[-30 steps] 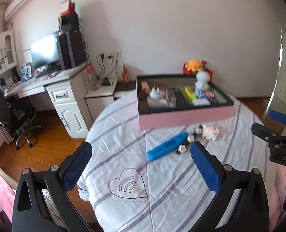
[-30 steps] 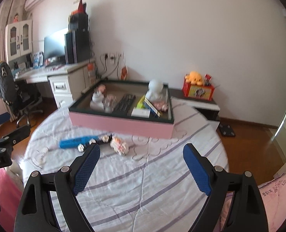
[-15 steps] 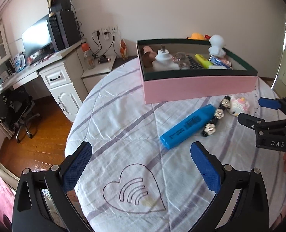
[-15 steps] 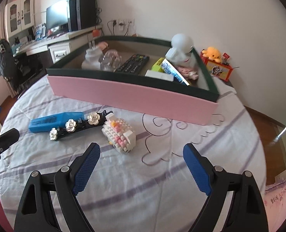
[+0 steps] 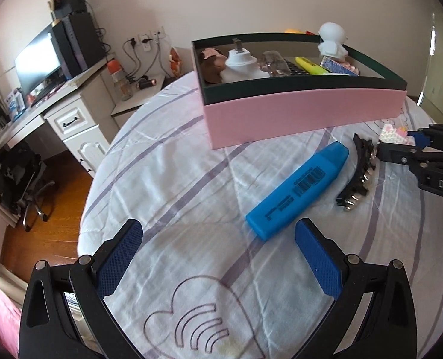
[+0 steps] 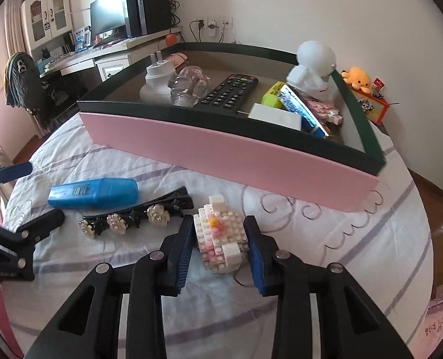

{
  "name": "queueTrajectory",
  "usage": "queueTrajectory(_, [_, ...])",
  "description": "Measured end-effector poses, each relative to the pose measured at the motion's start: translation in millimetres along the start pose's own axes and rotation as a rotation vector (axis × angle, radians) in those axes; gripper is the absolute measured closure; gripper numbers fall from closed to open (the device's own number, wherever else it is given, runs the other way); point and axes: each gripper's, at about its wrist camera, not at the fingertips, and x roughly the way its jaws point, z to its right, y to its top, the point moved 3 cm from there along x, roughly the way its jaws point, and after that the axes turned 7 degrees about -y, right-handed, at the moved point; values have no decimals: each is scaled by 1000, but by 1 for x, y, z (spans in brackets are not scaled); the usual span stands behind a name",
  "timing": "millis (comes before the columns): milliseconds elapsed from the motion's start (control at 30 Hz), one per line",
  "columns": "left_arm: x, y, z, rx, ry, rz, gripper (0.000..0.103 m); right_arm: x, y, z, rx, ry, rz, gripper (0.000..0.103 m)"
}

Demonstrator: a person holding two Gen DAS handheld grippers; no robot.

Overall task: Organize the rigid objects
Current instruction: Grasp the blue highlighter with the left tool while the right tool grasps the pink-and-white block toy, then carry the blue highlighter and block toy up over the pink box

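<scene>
A small white-and-pink brick figure (image 6: 218,236) stands on the striped bedsheet, just in front of the pink box (image 6: 221,149). My right gripper (image 6: 218,224) is closing around it, and both blue pads touch its sides. To its left lie a black hair clip with flowers (image 6: 137,215) and a blue highlighter (image 6: 92,193). My left gripper (image 5: 218,230) hangs open over the sheet with nothing between its fingers. The blue highlighter (image 5: 299,185) lies just beyond its right finger. The right gripper (image 5: 401,143) comes in from the right edge of the left wrist view.
The box holds a remote (image 6: 227,92), a white plug (image 6: 157,80), a white figurine (image 6: 311,65), a yellow highlighter (image 5: 309,65) and other items. The bed's edge (image 5: 86,209) drops off to the left. Beyond it stand a white desk (image 5: 68,113) and an office chair (image 5: 15,176).
Both grippers have dropped closer to the bed and tilted down. The right gripper's jaws have come in from wide open onto the brick figure. The left gripper stays open.
</scene>
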Motion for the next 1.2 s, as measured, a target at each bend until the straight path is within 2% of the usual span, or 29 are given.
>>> queueTrajectory(233, [12, 15, 13, 55, -37, -3, 0, -11, -13, 25, 53, -32, 2, 69])
queueTrajectory(300, [16, 19, 19, 70, -51, -3, 4, -12, -16, 29, 67, -30, 3, 69])
queueTrajectory(367, [15, 21, 25, 85, -75, -3, 12, -13, -16, 31, 75, -20, 4, 69])
queueTrajectory(433, [16, 21, 32, 97, -126, -2, 31, -13, -15, 31, 75, -19, 6, 69])
queueTrajectory(500, [16, 21, 34, 92, -173, -6, 43, -13, -16, 30, 73, -21, 5, 69])
queueTrajectory(700, [11, 19, 47, 74, -222, 0, 77, -15, -19, 31, 81, -17, 7, 71])
queueTrajectory(900, [6, 16, 63, 17, -241, -1, 78, -19, -22, 32, 89, -14, 14, 71])
queueTrajectory(1067, [12, 21, 70, -2, -197, -10, 76, -20, -25, 30, 88, -19, 17, 71])
queueTrajectory(1167, [16, 25, 72, -3, -187, -17, 69, -18, -24, 29, 83, -27, 11, 72])
queueTrajectory(1200, [17, 27, 73, -3, -186, -18, 63, -18, -24, 29, 82, -30, 9, 72])
